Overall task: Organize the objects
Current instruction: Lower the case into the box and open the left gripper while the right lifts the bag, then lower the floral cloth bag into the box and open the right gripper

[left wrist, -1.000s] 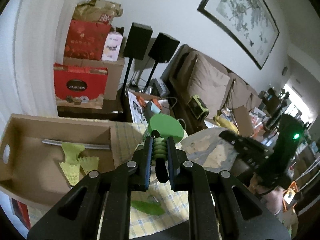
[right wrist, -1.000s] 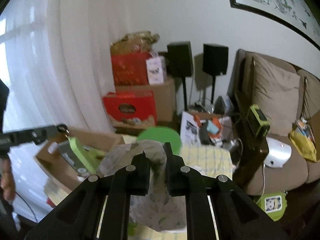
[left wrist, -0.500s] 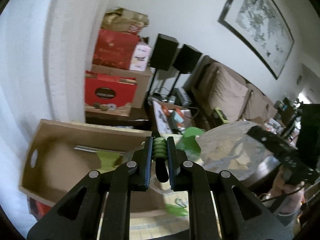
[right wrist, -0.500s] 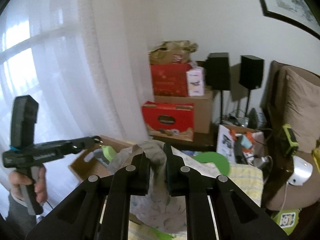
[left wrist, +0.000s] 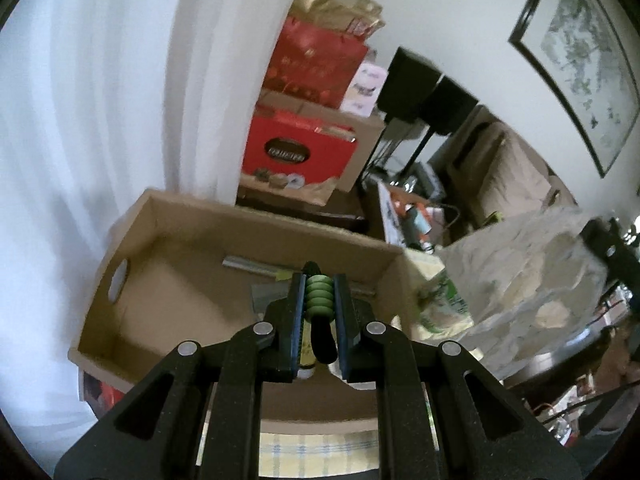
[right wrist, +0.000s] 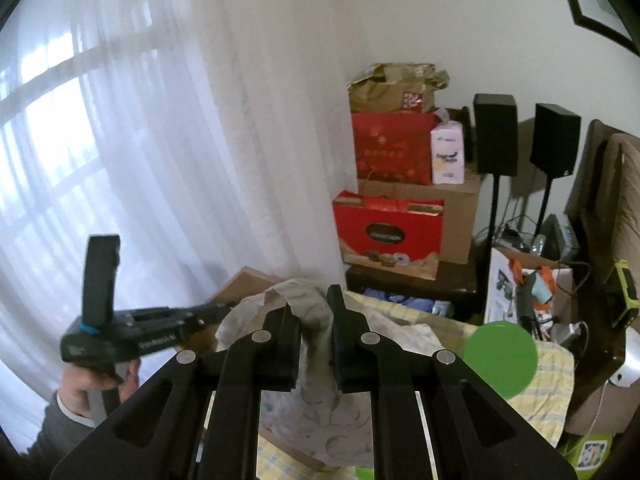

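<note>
The biggest risk sits with the cloth (right wrist: 316, 320): the right gripper (right wrist: 314, 330) is clamped on one fold only, and the rest hangs loose below the fingers. As it is carried toward the cardboard box (left wrist: 132, 240), the trailing part could drape over the box wall or drag across the checked tablecloth (right wrist: 554, 364) and catch the green disc (right wrist: 502, 358) lying there.

A smaller risk is at the left gripper (left wrist: 319, 322), which is closed tight on a ribbed green handle with a black stem (left wrist: 319, 300), held above the open box. The grip covers just the handle, so the piece could tip or fall crooked on release, landing on what already lies inside.

The box stands on the table next to the white curtain (left wrist: 100, 100), with an oval handle hole (left wrist: 119, 279) in its near wall. Inside, a long grey metal strip (left wrist: 256, 266) lies toward the far wall, with a yellow-green scrap (left wrist: 283, 277) beside it; the other contents are hidden behind the left gripper.
</note>
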The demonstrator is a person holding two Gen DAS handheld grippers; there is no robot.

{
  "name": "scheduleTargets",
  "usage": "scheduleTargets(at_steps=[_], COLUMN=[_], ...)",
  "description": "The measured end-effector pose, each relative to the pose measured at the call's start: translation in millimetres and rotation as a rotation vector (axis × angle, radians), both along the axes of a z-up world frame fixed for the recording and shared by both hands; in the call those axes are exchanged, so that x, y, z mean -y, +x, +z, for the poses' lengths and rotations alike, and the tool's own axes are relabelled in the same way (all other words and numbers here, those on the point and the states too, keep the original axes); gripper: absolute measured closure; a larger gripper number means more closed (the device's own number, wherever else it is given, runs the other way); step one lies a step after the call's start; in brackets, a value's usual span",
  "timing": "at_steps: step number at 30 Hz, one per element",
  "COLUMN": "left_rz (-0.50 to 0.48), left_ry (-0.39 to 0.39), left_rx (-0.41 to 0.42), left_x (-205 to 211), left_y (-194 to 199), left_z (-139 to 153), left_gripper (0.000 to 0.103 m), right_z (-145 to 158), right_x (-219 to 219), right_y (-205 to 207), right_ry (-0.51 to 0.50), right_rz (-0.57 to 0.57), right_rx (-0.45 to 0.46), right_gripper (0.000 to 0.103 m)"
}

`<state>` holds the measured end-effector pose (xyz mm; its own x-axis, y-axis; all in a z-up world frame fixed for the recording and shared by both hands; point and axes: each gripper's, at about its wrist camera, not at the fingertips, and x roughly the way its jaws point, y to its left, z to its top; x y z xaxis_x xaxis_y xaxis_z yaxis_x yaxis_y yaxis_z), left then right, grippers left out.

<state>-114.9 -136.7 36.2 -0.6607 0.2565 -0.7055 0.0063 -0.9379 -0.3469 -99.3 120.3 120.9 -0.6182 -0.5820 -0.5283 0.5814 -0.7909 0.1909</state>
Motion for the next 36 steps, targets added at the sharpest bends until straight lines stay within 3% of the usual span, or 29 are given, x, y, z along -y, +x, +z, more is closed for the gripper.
scheduleTargets(at_steps=[6, 20, 33, 36], left_rz=[-0.003, 0.002, 0.011, 0.041], left_ry=[0.008, 0.013, -0.005, 0.026], left_rx=[0.060, 0.134, 0.274, 0.250], left_x=[-2, -2, 9, 18], left_y=[5, 10, -2, 1], left_z=[-31, -66, -108, -101], left_gripper=[0.090, 0.090, 0.090, 0.077], right_z=[-6, -23, -36, -40], right_x=[22, 44, 71, 77], right_y=[-13, -23, -29, -30], right_ry=[0.002, 0.028, 0.070, 0.082], right_rz=[0.021, 0.039, 0.056, 0.061], right_rx=[0.028, 0.065, 0.082, 0.083], right_gripper=[0.092, 0.092, 0.092, 0.092])
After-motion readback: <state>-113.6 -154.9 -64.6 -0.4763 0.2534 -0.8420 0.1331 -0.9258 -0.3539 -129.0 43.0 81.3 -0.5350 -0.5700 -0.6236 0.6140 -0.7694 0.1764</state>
